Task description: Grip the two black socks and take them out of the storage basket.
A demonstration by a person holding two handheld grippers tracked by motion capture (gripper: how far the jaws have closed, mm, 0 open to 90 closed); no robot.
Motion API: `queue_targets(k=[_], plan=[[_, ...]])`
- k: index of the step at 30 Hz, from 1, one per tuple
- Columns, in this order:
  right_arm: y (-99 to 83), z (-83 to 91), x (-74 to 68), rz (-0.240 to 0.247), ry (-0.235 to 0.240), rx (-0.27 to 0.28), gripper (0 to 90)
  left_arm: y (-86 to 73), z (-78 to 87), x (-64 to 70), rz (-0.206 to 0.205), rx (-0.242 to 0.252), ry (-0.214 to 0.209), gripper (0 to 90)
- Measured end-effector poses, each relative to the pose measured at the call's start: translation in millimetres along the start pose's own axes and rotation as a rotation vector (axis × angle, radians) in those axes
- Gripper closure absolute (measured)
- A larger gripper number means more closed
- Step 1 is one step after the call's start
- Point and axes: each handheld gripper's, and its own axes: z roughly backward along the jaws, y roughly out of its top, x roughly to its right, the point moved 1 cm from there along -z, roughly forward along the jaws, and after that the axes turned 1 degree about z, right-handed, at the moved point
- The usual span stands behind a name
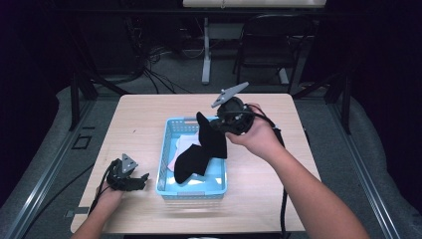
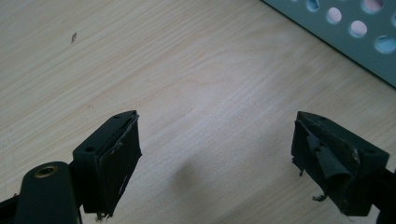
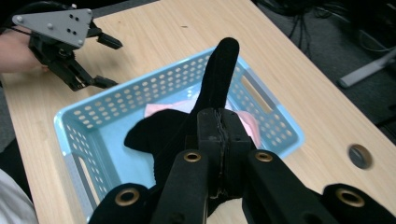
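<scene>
On the counter (image 1: 259, 199) I count one blue basket (image 1: 169, 144), one black sock (image 1: 206, 149) hanging into it, one pink cloth (image 1: 183, 143) lying inside, and two grippers, one at the near left (image 1: 141, 180) and one at the right (image 1: 215, 124).

Table (image 1: 149, 114) evenly lit; surroundings dark; soft shadows; slight blur.

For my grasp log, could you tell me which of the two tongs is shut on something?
The right tongs, clamped on the black sock above the blue basket; the left tongs gape empty.
</scene>
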Motion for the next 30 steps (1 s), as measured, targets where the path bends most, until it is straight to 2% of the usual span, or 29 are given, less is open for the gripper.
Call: queue_targets(k=[2, 3, 4, 5, 10, 11, 20, 30], plan=[[-2.6, 5.0, 1.5, -0.004, -0.009, 0.0, 89.2, 0.0, -0.2, 0.2, -0.001, -0.002, 0.001, 15.6], [-8.1, 14.8, 5.1, -0.01, -0.027, 0.005, 89.2, 0.0, -0.2, 0.4, -0.002, -0.002, 0.002, 15.6], [-8.1, 14.8, 5.1, -0.01, -0.027, 0.005, 89.2, 0.0, -0.2, 0.4, -0.002, -0.002, 0.002, 15.6], [-14.1, 23.3, 8.6, -0.018, -0.043, 0.006, 89.2, 0.0, -0.3, 0.5, -0.002, -0.002, 0.002, 15.6], [-27.7, 33.6, 15.5, -0.042, -0.075, 0.004, 89.2, -0.1, -0.7, 0.6, -0.003, -0.003, 0.004, 15.6], [-35.0, 35.7, 19.2, -0.057, -0.086, -0.002, 89.2, -0.2, -0.8, 1.0, -0.002, -0.004, 0.005, 15.6], [-57.7, 36.5, 27.5, -0.095, -0.108, -0.03, 89.2, -0.3, -1.3, 1.1, -0.004, -0.009, 0.004, 15.6], [-83.0, 26.7, 19.0, -0.115, -0.079, -0.053, 89.1, -0.3, -0.9, 1.1, -0.004, -0.007, 0.006, 15.6]])
